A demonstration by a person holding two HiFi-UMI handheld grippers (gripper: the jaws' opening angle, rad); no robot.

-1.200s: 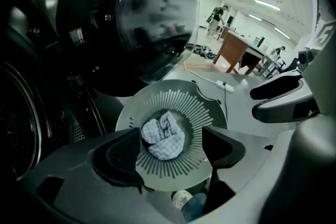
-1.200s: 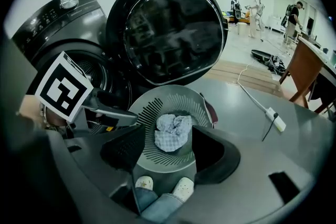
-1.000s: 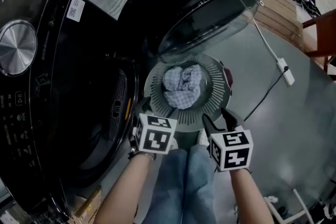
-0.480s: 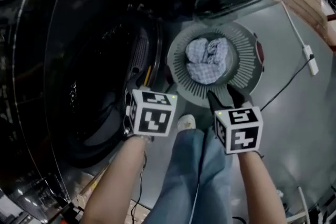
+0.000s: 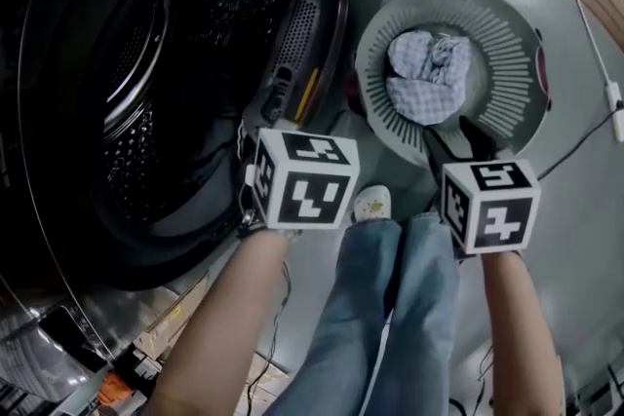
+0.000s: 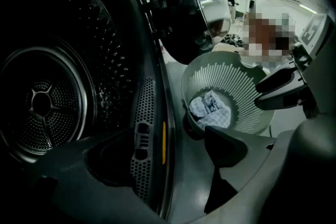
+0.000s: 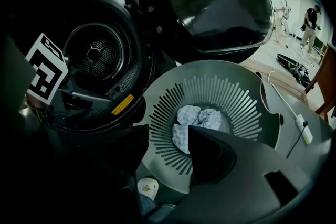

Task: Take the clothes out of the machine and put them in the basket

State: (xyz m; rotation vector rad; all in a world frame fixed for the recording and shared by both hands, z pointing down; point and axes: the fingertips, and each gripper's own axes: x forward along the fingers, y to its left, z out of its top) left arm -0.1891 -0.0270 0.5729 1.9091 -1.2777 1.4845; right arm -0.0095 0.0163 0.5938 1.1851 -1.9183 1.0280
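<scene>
The dark washing machine's drum (image 5: 156,83) (image 6: 47,102) (image 7: 97,55) stands open, its round door (image 7: 210,2) (image 6: 189,13) swung aside. A grey slotted basket (image 5: 517,44) (image 6: 247,97) (image 7: 247,107) sits on the floor beside it, with a blue-white checked cloth (image 5: 426,78) (image 6: 210,107) (image 7: 197,120) inside. My left gripper (image 5: 283,136) (image 6: 168,160) hangs at the drum's front rim; its jaws have just been opening a little further, and they are open with nothing between them. My right gripper (image 5: 458,139) (image 7: 168,152) is open and empty over the basket's near rim. A dark mass low in the drum is too dim to identify.
The person's jeans legs (image 5: 390,307) and a white shoe (image 5: 371,204) stand between the two arms. A white power strip with its cable (image 7: 303,128) lies on the grey floor right of the basket. People stand far back in the room (image 7: 281,8).
The view has swung left onto the open drum. Both grippers have shifted, the left one to the drum's rim. The checked cloth stays in the basket.
</scene>
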